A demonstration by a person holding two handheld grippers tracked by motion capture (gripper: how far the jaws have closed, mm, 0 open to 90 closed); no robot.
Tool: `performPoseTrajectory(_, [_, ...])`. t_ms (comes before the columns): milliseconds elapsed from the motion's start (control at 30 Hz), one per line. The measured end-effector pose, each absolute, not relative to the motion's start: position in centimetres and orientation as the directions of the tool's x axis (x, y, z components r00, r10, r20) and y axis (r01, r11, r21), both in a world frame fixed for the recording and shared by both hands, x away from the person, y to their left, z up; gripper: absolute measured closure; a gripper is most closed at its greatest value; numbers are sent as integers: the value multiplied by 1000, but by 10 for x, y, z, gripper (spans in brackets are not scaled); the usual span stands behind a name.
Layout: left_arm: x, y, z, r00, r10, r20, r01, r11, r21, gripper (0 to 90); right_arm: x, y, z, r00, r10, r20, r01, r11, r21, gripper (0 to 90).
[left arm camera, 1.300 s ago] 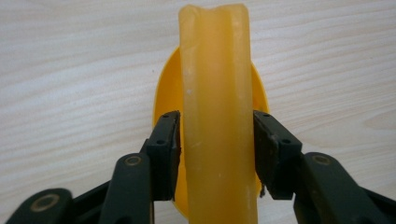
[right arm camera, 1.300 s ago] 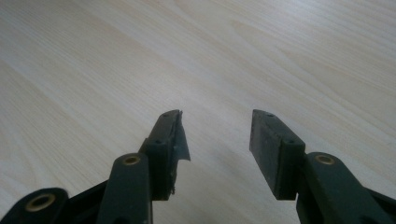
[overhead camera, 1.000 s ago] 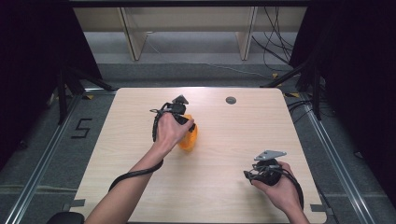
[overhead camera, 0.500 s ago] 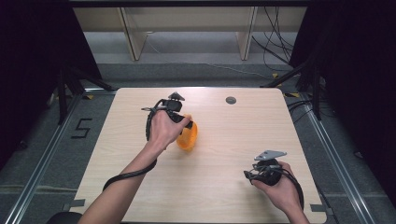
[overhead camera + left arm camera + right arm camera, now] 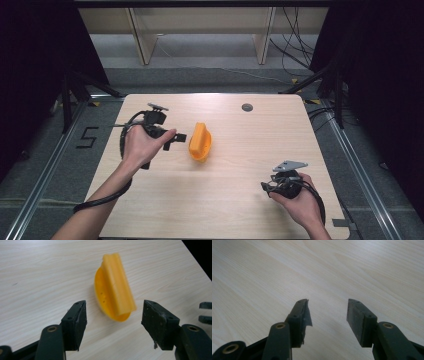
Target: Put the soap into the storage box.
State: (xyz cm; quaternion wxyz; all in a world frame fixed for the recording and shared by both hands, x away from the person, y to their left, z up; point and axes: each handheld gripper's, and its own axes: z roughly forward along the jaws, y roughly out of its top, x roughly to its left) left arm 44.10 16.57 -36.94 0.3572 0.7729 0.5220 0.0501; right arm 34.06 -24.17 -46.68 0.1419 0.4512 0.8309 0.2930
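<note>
A person works two hand-held grippers over a pale wooden table [image 5: 225, 200], forearms entering from the six o'clock edge of the high view. The left hand [image 5: 137, 145] holds the left gripper [image 5: 177, 138] at about nine o'clock of the tabletop's centre, its black jaws pointing toward three o'clock at an orange plastic piece [image 5: 200, 141] that lies just beside the jaw tips, apart from them. In the left gripper view the left gripper [image 5: 113, 315] has its jaws spread wide, one on each side of the near end of the orange plastic piece [image 5: 112, 297], with bare wood visible between each pad and the plastic; nothing is pinched. The piece appears as a rounded, dish-like shell with a few small holes in its face and a long ridged bar running along its top edge, resting directly on the wood near the middle of the table. At roughly four o'clock of the tabletop, well apart from the orange piece, the right hand [image 5: 295, 200] grips the right gripper [image 5: 267, 187], a grey three-cornered plate on top of it. In the right gripper view the right gripper [image 5: 327, 312] also has its jaws parted, with only bare wood grain between them. A small dark round disc [image 5: 247, 107] sits in the tabletop toward twelve o'clock, near the far edge.
</note>
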Motion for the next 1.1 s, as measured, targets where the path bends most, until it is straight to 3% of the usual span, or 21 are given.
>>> performPoseTrajectory(267, [422,216,-390,426,864,-269,777,-197,598,358,341,-241,-467,-545,838,29,670,415,615,517])
performPoseTrajectory(500, [407,255,-419,418,894,-164,734,-226,640,356,341,-242,-467,-539,842,29,672,409,618,516])
performPoseTrajectory(667, [387,285,-443,425,888,-179,718,-209,664,369,340,-242,-467,-538,843,29,673,409,616,516])
performPoseTrajectory(900, [357,292,-468,427,857,-289,727,-135,673,350,340,-241,-465,-536,844,26,669,405,623,515])
performPoseTrajectory(1100, [357,292,-469,425,871,-247,730,-169,662,284,340,-241,-465,-537,843,35,669,400,627,514])
